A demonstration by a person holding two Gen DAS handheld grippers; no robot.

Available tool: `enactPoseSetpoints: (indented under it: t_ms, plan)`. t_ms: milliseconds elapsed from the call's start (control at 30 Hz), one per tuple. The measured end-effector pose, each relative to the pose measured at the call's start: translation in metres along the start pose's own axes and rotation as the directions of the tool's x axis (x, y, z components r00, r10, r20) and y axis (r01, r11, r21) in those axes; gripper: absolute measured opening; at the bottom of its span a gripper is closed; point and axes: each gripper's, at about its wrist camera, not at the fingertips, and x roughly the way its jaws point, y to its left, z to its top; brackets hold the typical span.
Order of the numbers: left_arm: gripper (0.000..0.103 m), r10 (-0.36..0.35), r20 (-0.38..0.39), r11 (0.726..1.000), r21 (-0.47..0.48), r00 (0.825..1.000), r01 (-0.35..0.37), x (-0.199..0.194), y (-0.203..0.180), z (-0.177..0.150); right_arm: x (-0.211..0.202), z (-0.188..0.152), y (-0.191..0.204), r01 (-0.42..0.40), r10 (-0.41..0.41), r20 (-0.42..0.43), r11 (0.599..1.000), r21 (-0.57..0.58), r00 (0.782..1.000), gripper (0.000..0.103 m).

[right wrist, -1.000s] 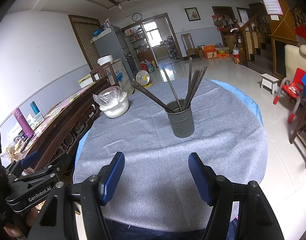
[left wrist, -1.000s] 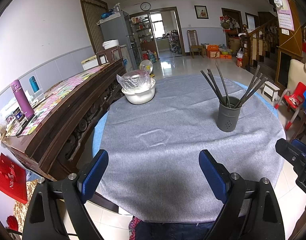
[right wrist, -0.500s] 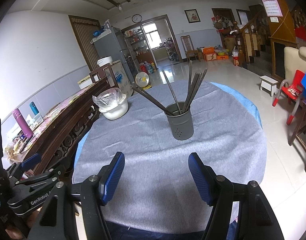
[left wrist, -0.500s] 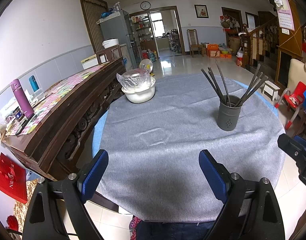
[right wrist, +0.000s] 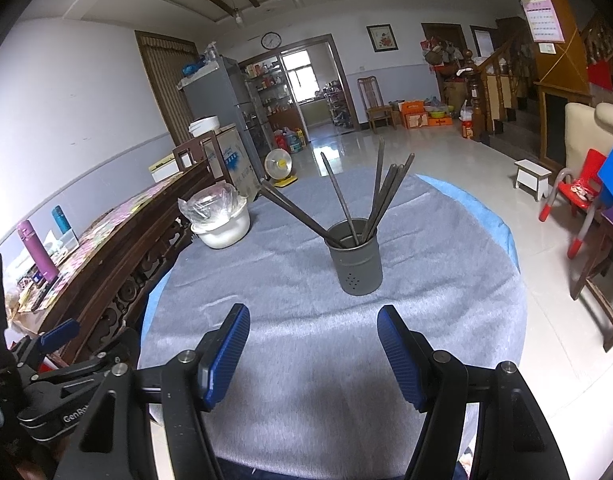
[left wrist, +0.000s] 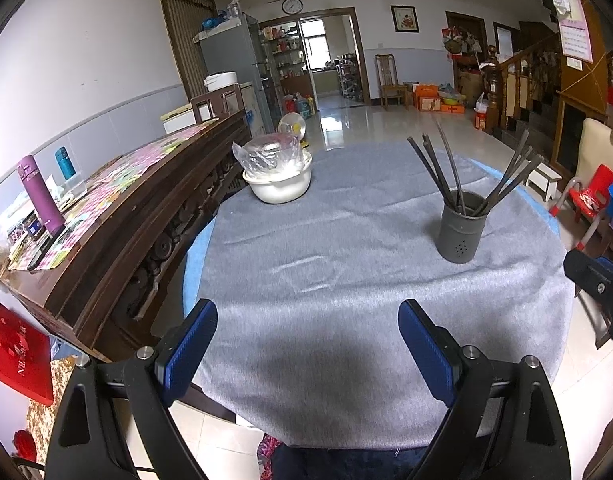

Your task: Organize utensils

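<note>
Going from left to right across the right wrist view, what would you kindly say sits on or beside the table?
Purple bottle → white bowl → grey utensil holder → white stool → red chair.

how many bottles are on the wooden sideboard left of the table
2: a purple bottle near the sideboard's front end, and a teal bottle behind it by the wall. Clutter there may hide others.

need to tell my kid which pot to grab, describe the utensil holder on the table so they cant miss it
Start at the round table under the grey felt cloth. Two things stand on it: a white bowl covered in clear plastic near the carved wooden sideboard, and, nearer the middle, the dark grey cylindrical metal holder. Only the holder has long dark chopsticks fanning out of its top.
</note>
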Motion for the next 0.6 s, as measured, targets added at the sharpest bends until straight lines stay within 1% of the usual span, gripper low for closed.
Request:
enactPoseSetpoints:
  t_ms: [500,567,600]
  plan:
    - [0.092,-0.039,-0.022,0.999,0.0,0.999,0.039,0.03,0.007,0.013,0.025,0.011,0.006,0.054,-0.054,-0.019,0.998,-0.018,0.998,0.071]
    - [0.092,-0.062,-0.035,0.998,-0.01,0.997,0.062,0.04,0.01,0.015,0.035,0.012,-0.001,0.063,-0.063,-0.028,0.998,-0.007,0.998,0.071]
    - [0.092,-0.096,-0.061,0.995,-0.027,0.993,0.095,0.051,0.012,0.016,0.04,0.012,-0.005,0.079,-0.079,-0.03,0.997,-0.002,0.996,0.071]
